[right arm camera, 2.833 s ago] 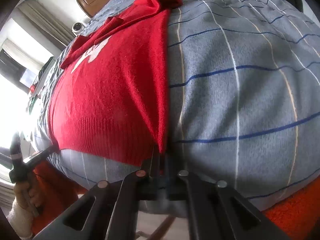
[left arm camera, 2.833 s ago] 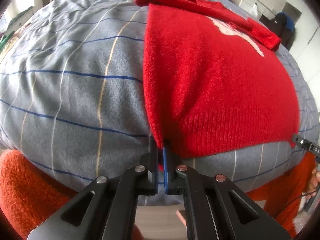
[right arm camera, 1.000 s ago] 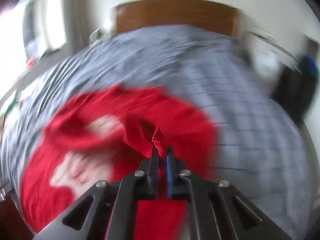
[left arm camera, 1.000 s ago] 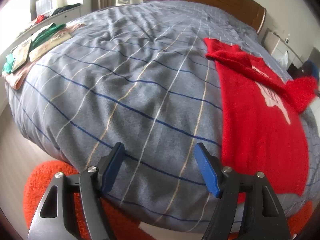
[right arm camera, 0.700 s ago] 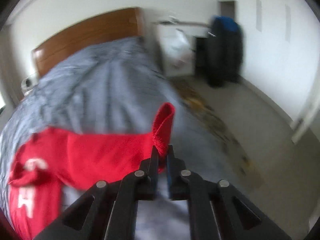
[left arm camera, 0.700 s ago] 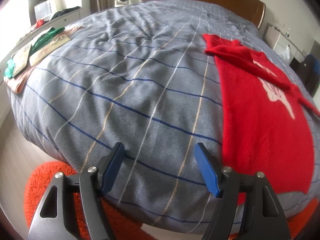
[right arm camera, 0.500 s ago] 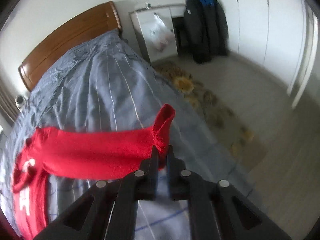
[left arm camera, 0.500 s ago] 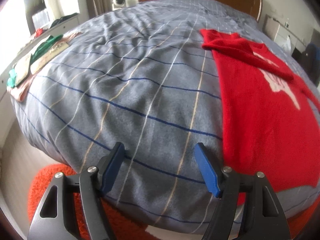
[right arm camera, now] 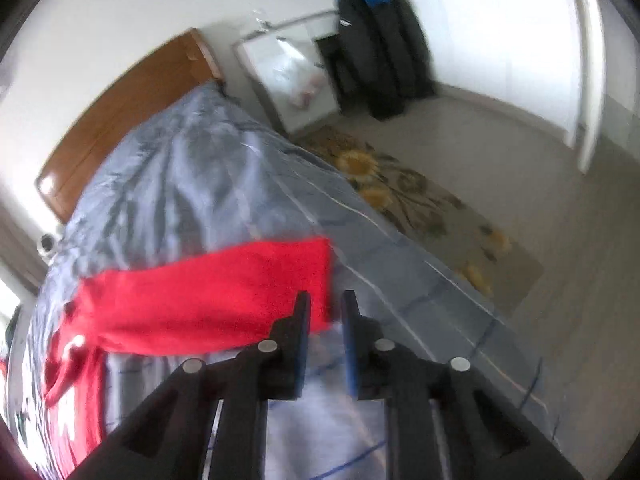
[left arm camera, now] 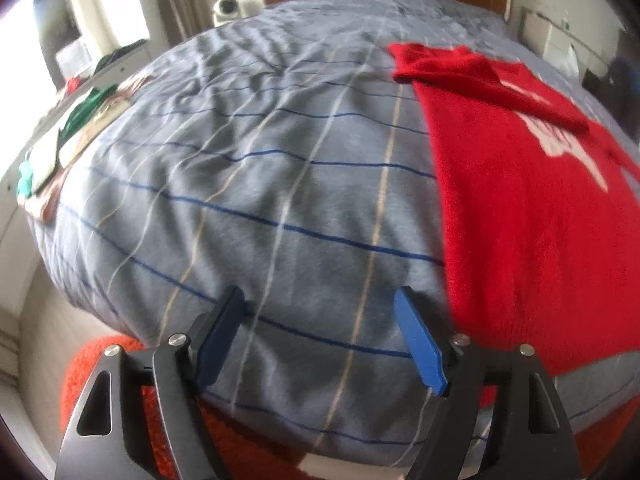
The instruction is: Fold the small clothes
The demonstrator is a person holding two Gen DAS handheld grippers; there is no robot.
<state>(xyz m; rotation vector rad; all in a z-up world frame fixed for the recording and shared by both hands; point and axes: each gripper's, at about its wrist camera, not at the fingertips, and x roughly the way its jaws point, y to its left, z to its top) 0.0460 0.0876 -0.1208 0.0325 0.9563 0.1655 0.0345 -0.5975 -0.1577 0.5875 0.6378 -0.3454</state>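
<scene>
Red sweater (left arm camera: 532, 216) lies spread with its sleeve (right arm camera: 208, 296) laid out sideways; the right gripper (right arm camera: 324, 312), slightly parted, and the wide-open left gripper (left arm camera: 320, 332) hold nothing, so folding that sleeve inward looks next.

Bright window daylight, motion blur, heavy fisheye edge distortion.

Black angular frames with triangular cut-outs and silver round screws, carrying blue-padded fingers (left arm camera: 418, 340) on left and right alike (right arm camera: 350, 344).
</scene>
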